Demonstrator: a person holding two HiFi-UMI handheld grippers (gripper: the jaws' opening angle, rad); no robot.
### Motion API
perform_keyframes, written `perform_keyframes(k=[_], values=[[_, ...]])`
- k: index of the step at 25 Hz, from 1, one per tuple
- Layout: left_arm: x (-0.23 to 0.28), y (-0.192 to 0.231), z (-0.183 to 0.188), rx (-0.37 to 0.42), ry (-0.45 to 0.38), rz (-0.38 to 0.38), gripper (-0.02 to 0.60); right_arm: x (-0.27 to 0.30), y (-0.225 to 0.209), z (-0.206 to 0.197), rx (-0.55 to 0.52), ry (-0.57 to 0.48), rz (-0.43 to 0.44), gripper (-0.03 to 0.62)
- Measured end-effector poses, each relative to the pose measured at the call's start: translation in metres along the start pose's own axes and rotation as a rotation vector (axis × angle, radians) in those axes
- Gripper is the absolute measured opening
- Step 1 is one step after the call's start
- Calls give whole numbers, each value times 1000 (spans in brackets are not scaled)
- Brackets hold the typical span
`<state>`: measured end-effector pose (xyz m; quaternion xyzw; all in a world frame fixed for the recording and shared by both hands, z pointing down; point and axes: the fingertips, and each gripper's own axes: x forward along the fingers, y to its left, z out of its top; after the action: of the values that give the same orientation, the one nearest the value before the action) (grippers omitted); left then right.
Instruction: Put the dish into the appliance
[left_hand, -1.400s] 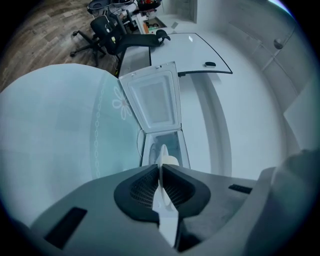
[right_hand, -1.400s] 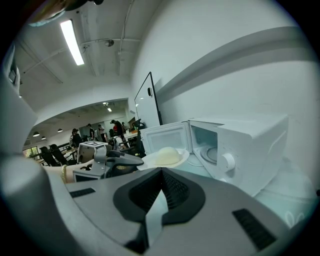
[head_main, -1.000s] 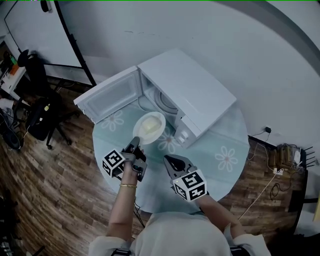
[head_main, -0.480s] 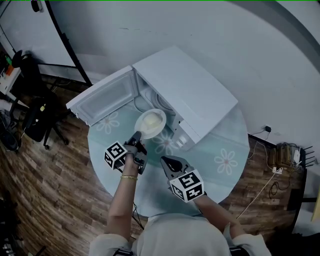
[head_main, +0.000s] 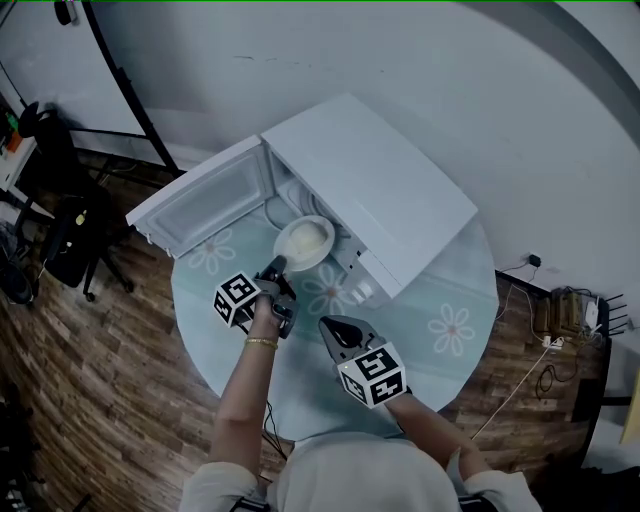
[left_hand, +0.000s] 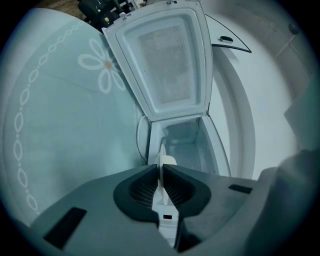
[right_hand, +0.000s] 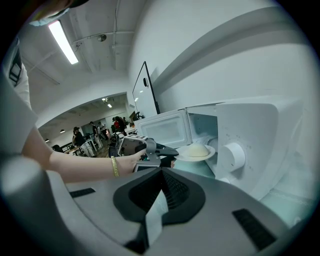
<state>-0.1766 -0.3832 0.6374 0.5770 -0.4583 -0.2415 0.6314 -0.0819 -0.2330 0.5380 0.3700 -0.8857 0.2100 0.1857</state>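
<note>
A white dish (head_main: 303, 241) with a pale round bun on it hangs level at the mouth of the white microwave (head_main: 375, 185), whose door (head_main: 205, 200) stands swung open to the left. My left gripper (head_main: 276, 268) is shut on the dish's near rim; in the left gripper view the rim (left_hand: 162, 162) shows edge-on between the pads, with the open cavity (left_hand: 184, 141) just ahead. The right gripper view shows the dish (right_hand: 196, 151) beside the microwave's knob (right_hand: 233, 156). My right gripper (head_main: 335, 330) hovers over the table, nearer the person, shut and empty.
The microwave stands on a round table with a pale blue flowered cloth (head_main: 440, 300). A wooden floor surrounds it, with an office chair (head_main: 60, 235) at the left and cables and a power strip (head_main: 565, 315) at the right. People stand far off in the room (right_hand: 80, 137).
My left gripper has carried the dish up and away from the person, from over the table to the microwave's opening. The right gripper has barely moved.
</note>
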Motion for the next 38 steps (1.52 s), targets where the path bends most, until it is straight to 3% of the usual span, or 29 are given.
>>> perform_keyframes(k=[38], values=[[93, -9, -10, 69, 39, 54, 34, 5, -14, -7, 42, 11, -14, 5]])
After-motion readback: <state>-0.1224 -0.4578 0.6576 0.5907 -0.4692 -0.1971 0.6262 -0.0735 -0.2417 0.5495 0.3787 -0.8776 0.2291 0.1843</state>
